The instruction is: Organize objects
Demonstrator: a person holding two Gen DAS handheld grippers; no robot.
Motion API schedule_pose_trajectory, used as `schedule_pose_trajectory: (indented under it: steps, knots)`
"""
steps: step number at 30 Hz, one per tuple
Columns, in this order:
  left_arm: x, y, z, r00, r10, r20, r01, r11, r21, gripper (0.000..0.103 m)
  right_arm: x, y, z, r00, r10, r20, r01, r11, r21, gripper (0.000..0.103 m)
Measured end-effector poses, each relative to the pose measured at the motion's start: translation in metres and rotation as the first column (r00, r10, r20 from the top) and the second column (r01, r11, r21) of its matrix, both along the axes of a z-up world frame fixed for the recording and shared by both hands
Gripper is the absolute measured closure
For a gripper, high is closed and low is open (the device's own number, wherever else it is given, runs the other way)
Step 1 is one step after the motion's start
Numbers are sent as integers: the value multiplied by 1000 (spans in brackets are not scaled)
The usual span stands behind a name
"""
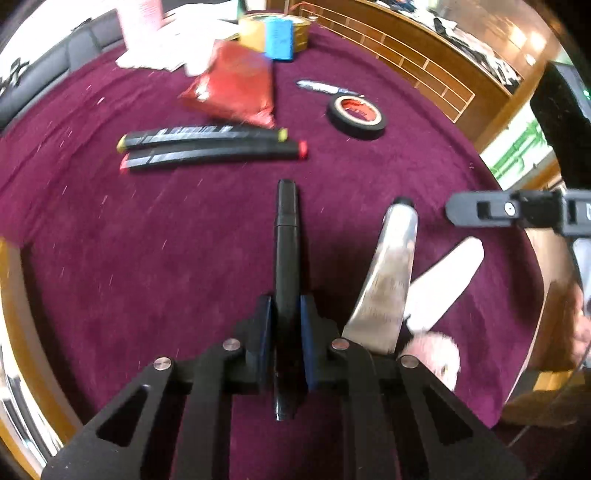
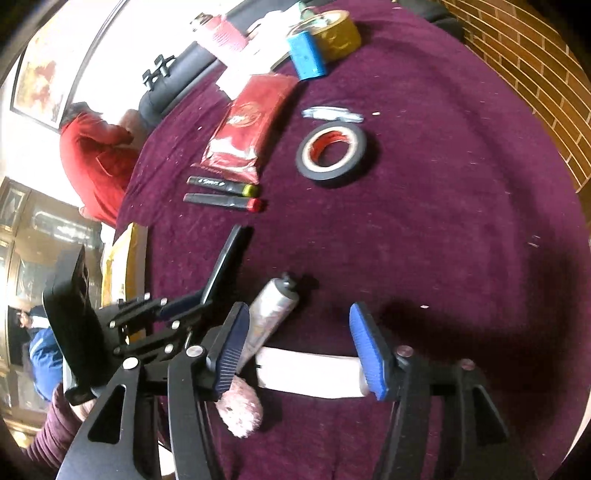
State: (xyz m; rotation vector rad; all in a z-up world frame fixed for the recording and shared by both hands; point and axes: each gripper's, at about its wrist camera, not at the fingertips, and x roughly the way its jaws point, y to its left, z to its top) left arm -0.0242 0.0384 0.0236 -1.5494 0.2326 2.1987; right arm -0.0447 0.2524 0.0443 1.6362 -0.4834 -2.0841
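My left gripper point(image 1: 286, 325) is shut on a black pen point(image 1: 285, 236), which sticks out forward past the fingertips over the maroon tablecloth point(image 1: 147, 240). The right wrist view shows that left gripper point(image 2: 192, 306) holding the black pen point(image 2: 225, 262) at an angle. A silver tube point(image 1: 388, 277) lies just right of the pen, beside a white flat stick point(image 1: 443, 280) and a pink fluffy ball point(image 1: 432, 350). My right gripper point(image 2: 299, 350) stands open over the white stick point(image 2: 310, 373), with the silver tube point(image 2: 269, 310) at its left finger; its pads grip nothing.
Two black markers point(image 1: 210, 147) with yellow and red caps lie ahead, then a red packet point(image 1: 232, 88), a black tape roll point(image 1: 356, 114), a silver wrapper point(image 1: 321, 86), a blue box point(image 1: 279, 38) and a yellow roll point(image 2: 336, 33). People point(image 2: 96, 158) stand past the left table edge.
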Motion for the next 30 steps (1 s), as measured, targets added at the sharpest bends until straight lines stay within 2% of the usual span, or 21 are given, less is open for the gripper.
schedule_pose_trajectory:
  steps: [4,6,7,8,10,11,12,18,23,25,30]
  knots:
    - [2,8,-2,999,8,-36,-9,999,-33,89,-2,-16,-2,1000,29,3,-29,1000,1,51]
    - [0,14,-2,999,3,-47,-5,999,-42,80,-4,-21,-4,1000,27,11,-27,1000,2,51]
    - [2,19,-2,998,-10,-58,7,999,-44,70,-5,-23,-4,1000,25,13,-25,1000,3,51]
    - [4,21,-2,997,-18,-75,15,999,-52,65,-5,-25,-3,1000,23,12,-23,1000,3,51]
    - [11,29,-3,991,-31,-132,18,995,-94,65,-5,-26,-1,1000,20,6,-20,1000,8,51]
    - [12,29,-3,991,-26,-132,15,997,-82,78,-4,-27,0,1000,14,2,-14,1000,16,51]
    - [11,28,-2,993,-13,-120,6,998,-62,90,-4,-26,1,1000,6,-1,-6,1000,18,51]
    - [15,-9,20,990,107,-91,-100,992,74,91,1,-20,7,999,-31,-9,32,999,31,49]
    - [34,-62,55,967,234,-105,-207,953,222,91,5,-18,11,998,-56,2,56,998,29,47]
    - [46,-83,65,956,274,-106,-235,930,283,91,9,-23,13,999,-53,-3,53,998,37,45]
    - [62,-124,74,932,351,-91,-297,883,362,91,15,-47,8,999,-40,22,37,995,98,43]
